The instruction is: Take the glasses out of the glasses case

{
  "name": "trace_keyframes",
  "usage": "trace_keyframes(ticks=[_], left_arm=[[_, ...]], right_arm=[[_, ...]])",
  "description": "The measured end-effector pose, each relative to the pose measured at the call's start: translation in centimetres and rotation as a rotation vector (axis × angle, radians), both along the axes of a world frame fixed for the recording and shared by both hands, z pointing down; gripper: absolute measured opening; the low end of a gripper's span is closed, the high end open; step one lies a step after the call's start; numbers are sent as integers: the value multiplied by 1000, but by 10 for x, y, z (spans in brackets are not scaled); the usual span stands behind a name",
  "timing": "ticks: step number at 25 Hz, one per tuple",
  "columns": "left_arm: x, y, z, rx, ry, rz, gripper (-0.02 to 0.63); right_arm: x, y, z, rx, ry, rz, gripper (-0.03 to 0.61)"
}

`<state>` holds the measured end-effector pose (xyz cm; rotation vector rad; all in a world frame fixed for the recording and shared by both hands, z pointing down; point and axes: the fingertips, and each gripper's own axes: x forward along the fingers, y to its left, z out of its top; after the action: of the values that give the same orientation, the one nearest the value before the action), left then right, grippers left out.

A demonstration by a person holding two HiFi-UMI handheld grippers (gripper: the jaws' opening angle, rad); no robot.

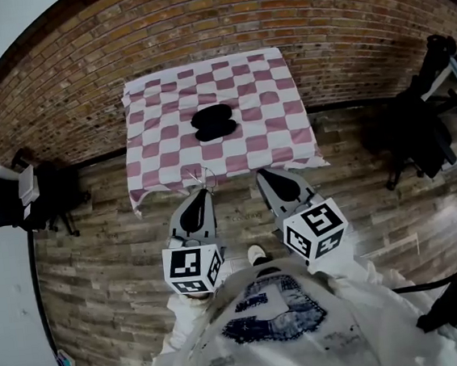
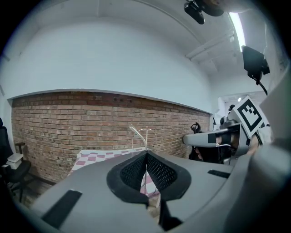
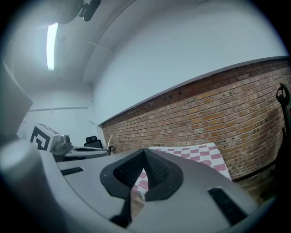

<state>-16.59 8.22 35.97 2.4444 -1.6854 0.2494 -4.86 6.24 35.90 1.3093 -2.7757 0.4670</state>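
Our left hand-held gripper (image 1: 203, 190) has its jaws pressed fully together on the thin wire frame of the glasses (image 1: 202, 175). In the left gripper view the frame runs down between the meshed pads (image 2: 159, 172), and the pale rims and one temple stand up above the jaw tips. In the head view the glasses show at the near edge of the bench (image 1: 277, 92), in the air and clear of its pink-and-white checked cloth (image 1: 161, 157).

We see the glasses case (image 1: 214, 123) lying open near the middle of the bench, black, its two halves side by side on the cloth. It sits well apart from the glasses and from both tools.

We hold the right hand-held gripper (image 1: 265, 176) beside the left one, near the same edge of the bench. The right gripper view shows its jaws closed on each other with nothing between them, only cloth visible beyond the tips. Each tool carries its marker cube (image 1: 193, 269) close to our body.

Behind the bench we see a brick wall (image 1: 196, 27), and below it a plank floor (image 1: 105, 248). Black office chairs (image 1: 7, 201) stand off to either side.
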Motion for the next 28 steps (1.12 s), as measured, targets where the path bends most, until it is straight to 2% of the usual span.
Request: trace_keyframes(ticks=[11, 28], left_arm=[[48, 32, -5, -4, -16, -39, 14], [72, 70, -9, 10, -25, -94, 12]], right_arm=[[47, 31, 0, -8, -20, -33, 12], [75, 62, -2, 7, -40, -71, 12]])
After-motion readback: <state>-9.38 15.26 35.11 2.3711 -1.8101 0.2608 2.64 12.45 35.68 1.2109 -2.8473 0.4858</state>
